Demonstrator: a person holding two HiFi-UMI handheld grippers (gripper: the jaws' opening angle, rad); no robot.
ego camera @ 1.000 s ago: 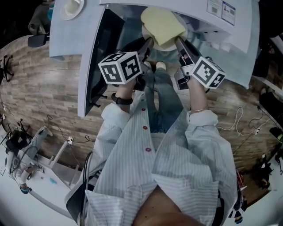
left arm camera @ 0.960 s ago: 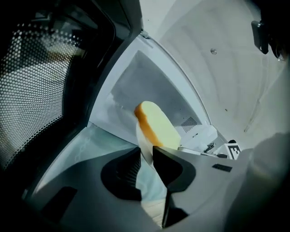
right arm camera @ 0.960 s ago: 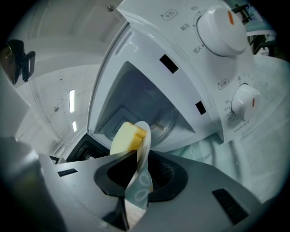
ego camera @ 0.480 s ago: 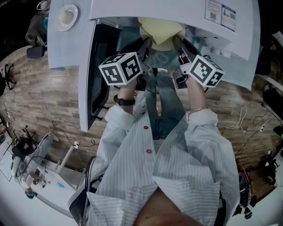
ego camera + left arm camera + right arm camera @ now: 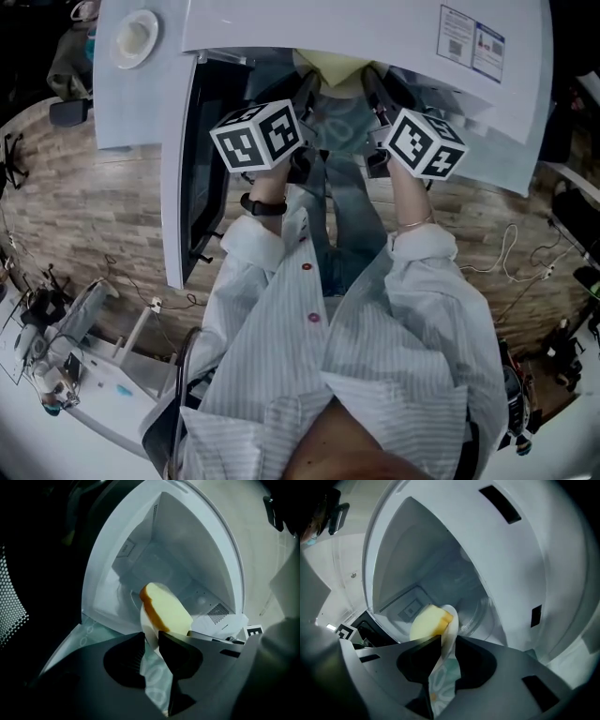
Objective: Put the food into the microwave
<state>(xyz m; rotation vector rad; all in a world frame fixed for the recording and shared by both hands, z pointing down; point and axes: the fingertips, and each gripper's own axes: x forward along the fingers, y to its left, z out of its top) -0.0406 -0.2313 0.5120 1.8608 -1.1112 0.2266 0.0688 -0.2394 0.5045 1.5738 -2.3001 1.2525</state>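
I hold the plate (image 5: 149, 626) by its rim on both sides, with the bread (image 5: 166, 611) on it, just inside the opening of the microwave (image 5: 187, 550). My left gripper (image 5: 150, 641) has just been opening its jaws. The plate's left rim is between them, and both pads seem to be on it. My right gripper (image 5: 446, 639) is clamped narrowly on the right rim.

I cannot tell whether the plate rests on the microwave floor yet. If it does not, the loosening left side is the danger. The plate would drop on the left and pivot in my right jaws, and the bread would slide off toward the left wall. Pushing farther in with uneven hands could also knock the far rim against the glass tray (image 5: 485, 613).
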